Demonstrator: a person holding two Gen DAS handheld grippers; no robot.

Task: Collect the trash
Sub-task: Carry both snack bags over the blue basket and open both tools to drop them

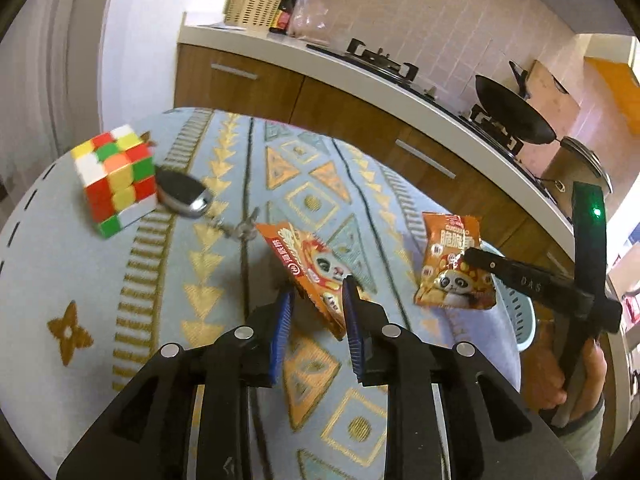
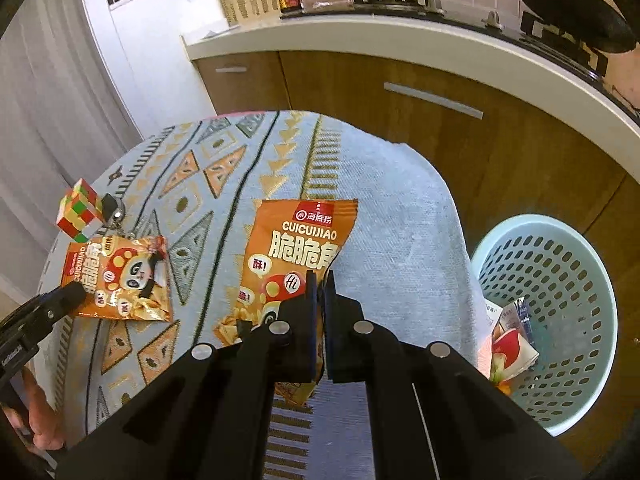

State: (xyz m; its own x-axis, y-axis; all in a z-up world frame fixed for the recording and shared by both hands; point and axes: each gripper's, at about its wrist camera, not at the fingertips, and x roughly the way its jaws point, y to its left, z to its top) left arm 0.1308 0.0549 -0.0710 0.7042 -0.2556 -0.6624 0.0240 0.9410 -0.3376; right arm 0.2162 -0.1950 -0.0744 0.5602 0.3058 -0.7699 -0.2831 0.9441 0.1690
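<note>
Right fingers [image 2: 312,300] pinched on snack packet [image 2: 296,248]; left fingers [image 1: 280,320] part-open around second packet [image 1: 316,272]. Next: basket [image 2: 560,240] off desk's right edge.

This is a kitchen. A round table wears a light blue cloth [image 2: 392,208] with gold and orange triangles. Behind it runs a long white counter [image 1: 360,76] over brown wooden cupboards [image 2: 460,128] with silver handles. A black stove [image 1: 384,62] sits on the counter, with a black pan [image 1: 512,112] on top. The wall [image 1: 460,12] has pinkish tiles. Bright light comes from the right.
</note>
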